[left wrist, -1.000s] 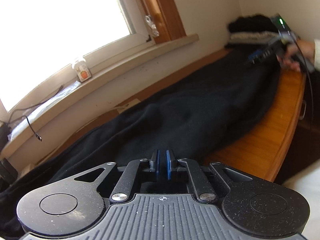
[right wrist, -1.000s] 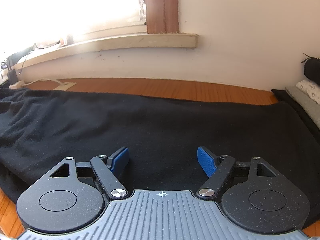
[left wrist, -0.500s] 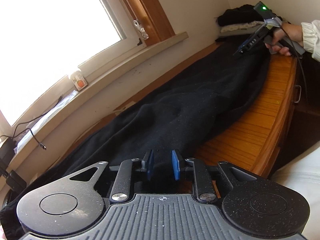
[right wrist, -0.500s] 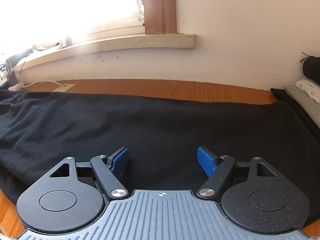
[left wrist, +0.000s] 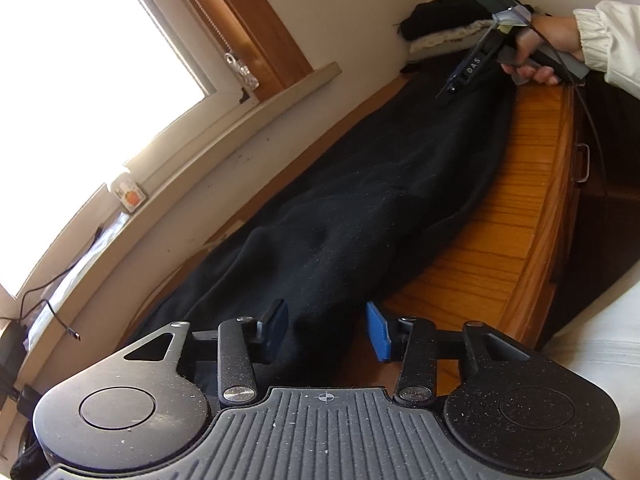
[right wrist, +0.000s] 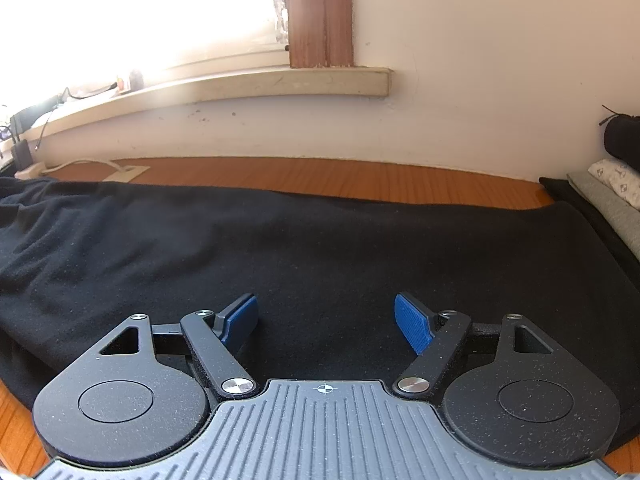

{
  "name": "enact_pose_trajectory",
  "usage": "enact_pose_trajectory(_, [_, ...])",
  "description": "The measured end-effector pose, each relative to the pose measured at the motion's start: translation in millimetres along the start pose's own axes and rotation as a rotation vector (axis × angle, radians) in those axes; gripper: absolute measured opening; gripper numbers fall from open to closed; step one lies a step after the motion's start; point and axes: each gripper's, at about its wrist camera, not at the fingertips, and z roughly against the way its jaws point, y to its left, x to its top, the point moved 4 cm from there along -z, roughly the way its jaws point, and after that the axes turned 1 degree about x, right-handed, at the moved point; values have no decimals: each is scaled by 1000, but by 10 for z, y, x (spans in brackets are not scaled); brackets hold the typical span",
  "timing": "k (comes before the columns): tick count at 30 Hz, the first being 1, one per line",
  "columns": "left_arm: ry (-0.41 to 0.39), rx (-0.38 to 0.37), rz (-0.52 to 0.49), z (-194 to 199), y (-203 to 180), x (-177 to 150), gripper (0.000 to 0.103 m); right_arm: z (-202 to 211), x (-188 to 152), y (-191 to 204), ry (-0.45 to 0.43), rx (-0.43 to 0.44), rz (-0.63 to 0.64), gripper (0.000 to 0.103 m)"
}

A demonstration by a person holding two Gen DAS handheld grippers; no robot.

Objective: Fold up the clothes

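A long black garment [left wrist: 380, 200] lies stretched along the wooden top [left wrist: 500, 240]. My left gripper [left wrist: 326, 330] hovers at its near end. Its jaws are opening, and the cloth lies between and under the blue pads [left wrist: 378, 336] without being pinched. At the far end a hand [left wrist: 536, 52] holds my right gripper [left wrist: 452, 88] above the cloth. In the right wrist view the right gripper [right wrist: 326, 324] stands open over the flat black garment [right wrist: 320, 248], with nothing gripped.
Folded clothes [left wrist: 440, 28] are stacked against the far wall, also on the right in the right wrist view [right wrist: 616, 184]. A window sill [right wrist: 240, 88] with cables and a small jar [left wrist: 130, 196] runs along the wall. A drawer handle [left wrist: 582, 162] shows below the front edge.
The left gripper's jaws went from shut on a fold of black cloth to well apart, letting the fold go. The left gripper rolled and shifted slightly. The right gripper stayed still.
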Motion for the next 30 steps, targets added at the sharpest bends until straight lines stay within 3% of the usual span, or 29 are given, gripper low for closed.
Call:
enact_pose_trajectory(5, [8, 8, -28, -41, 0, -8, 47, 4, -4, -2, -1, 1, 1, 75])
enact_pose_trajectory(8, [-8, 1, -21, -41, 66, 32, 29, 7, -6, -10, -1, 3, 0, 75])
enact_pose_trajectory(9, [-20, -9, -13, -30, 105, 59, 13, 7, -6, -13, -1, 4, 0, 75])
enact_pose_trajectory(10, [-42, -14, 4, -6, 164, 105, 8, 8, -7, -13, -2, 4, 0, 75])
enact_pose_trajectory(15, [-67, -41, 69, -50, 584, 422, 8, 120, -3, 59, -65, 0, 44, 75])
enact_pose_trajectory(17, [-67, -59, 94, -124, 724, 495, 7, 217, 17, 149, -99, 20, 29, 70])
enact_pose_trajectory(19, [-58, -62, 108, -238, 834, 516, 8, 335, 56, 303, -141, 81, 12, 52])
enact_pose_trajectory(24, [-18, -118, 217, -594, 1107, 425, 11, 424, 171, 921, -147, 231, 90, 46])
enact_pose_trajectory(28, [0, -177, 319, -717, 1286, 273, 14, 330, 193, 1570, -99, 384, 168, 46])
enact_pose_trajectory(30, [10, -170, 338, -679, 1364, 193, 14, 251, 167, 1894, -63, 466, 196, 42])
